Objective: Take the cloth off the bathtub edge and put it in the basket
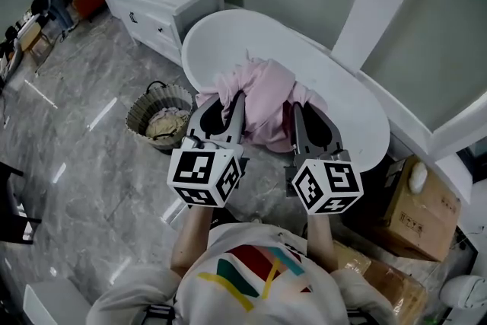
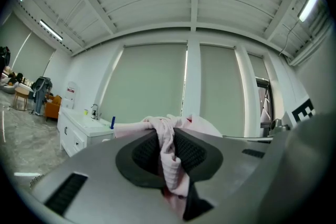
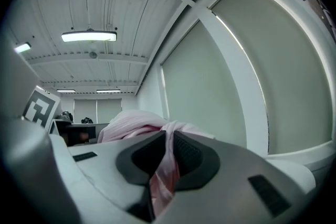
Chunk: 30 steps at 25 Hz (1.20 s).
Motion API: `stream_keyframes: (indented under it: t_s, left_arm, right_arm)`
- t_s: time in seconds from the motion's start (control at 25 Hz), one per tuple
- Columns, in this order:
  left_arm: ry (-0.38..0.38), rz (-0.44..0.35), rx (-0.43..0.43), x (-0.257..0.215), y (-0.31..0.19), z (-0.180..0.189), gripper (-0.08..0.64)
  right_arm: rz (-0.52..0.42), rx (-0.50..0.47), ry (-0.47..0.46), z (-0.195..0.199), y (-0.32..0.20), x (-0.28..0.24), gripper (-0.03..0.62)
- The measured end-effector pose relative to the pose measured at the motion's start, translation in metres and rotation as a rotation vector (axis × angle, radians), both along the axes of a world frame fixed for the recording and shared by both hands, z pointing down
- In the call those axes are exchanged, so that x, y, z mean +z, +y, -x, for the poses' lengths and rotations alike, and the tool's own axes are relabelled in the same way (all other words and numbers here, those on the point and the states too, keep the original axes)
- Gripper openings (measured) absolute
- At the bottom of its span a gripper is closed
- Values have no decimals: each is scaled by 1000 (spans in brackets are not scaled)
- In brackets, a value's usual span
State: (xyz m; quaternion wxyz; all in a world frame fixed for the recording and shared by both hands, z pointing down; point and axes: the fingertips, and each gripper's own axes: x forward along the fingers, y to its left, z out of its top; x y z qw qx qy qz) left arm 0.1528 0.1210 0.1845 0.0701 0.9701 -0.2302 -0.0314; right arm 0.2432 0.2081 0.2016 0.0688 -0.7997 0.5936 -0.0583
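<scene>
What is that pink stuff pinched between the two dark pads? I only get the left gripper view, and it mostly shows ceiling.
Observer: It is a pink fabric cloth. The head view shows it bunched over the near rim of a white oval bathtub.
Operator: Is the left gripper holding it alone?
Observer: No. The right gripper is shut on the same cloth, alongside the left one.
Operator: Where would the cloth go?
Observer: A round woven basket stands on the grey marble floor to the left of the tub, with pale fabric inside.
</scene>
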Motion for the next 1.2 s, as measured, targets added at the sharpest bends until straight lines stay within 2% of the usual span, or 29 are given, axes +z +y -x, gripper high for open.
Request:
stream_keyframes:
  t_s: [0.12, 0.28, 0.48, 0.68, 1.04, 1.2]
  left_arm:
    - [9, 2, -28, 7, -13, 0, 74]
    - [25, 11, -62, 11, -54, 12, 74]
    - [37, 15, -87, 2, -136, 32, 74]
    - [18, 0, -140, 1, -215, 57, 74]
    - [24, -9, -249, -26, -365, 153, 73]
    - [-3, -8, -292, -20, -409, 196, 73]
  right_arm:
    - [1, -33, 12, 0, -13, 6, 54]
    - [12, -69, 29, 12, -54, 8, 54]
    - [16, -101, 33, 30, -139, -4, 54]
    - [44, -163, 34, 54, -223, -3, 54]
    - [52, -279, 75, 141, -388, -32, 54]
    - [68, -324, 61, 183, -434, -25, 54]
